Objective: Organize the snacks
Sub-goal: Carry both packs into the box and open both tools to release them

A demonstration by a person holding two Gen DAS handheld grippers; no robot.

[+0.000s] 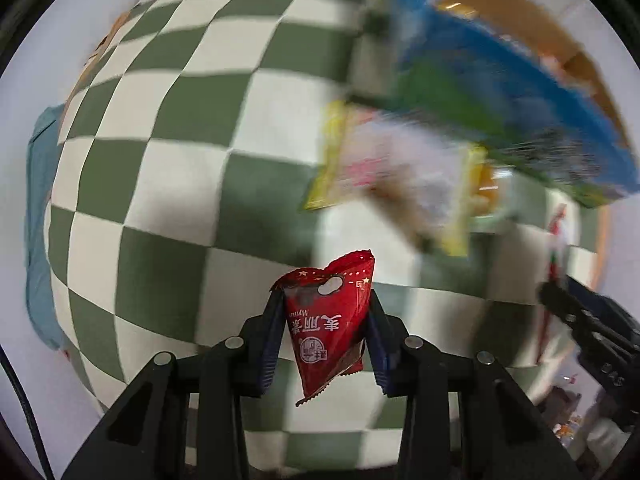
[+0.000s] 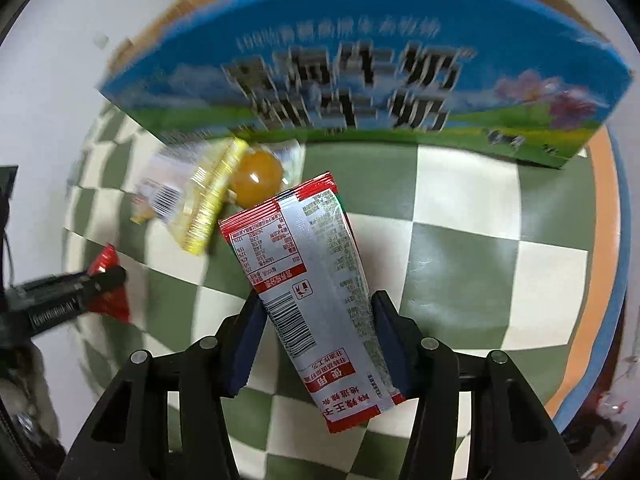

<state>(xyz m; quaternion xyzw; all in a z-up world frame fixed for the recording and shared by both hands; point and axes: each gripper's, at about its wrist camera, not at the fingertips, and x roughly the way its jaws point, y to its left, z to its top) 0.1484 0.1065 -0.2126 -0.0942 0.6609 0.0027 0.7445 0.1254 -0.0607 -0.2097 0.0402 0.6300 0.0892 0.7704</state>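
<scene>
Step in hand, by judgement: pick-up done on both sides, carry to the box pending. Left gripper (image 1: 325, 322): pointing straight down, jaws pressed onto a small red packet (image 1: 326, 320), pinched upright between the pads above the checked cloth (image 1: 168, 184). On the packet: white Chinese characters and a Latin word starting "My", the rest unreadable. Ahead and right of this gripper: a yellow-edged clear packet (image 1: 388, 180), blurred, flat on the cloth. Right gripper (image 2: 318, 338): jaws closed on a silver-and-red sachet (image 2: 316, 288), held by its long edges, back side up. Legible there: a barcode, a nutrition table, red panels of Chinese characters; no Latin brand name. Ahead of the right gripper: the blue-and-green carton (image 2: 360, 80), large dark Chinese characters, blurred, upper line starting "100%". At its foot, ahead and left: the yellow-edged packet with an orange jelly cup (image 2: 256, 178). Next move, by judgement: lift both items above the carton wall, then release inside; grip firm until over the opening.
</scene>
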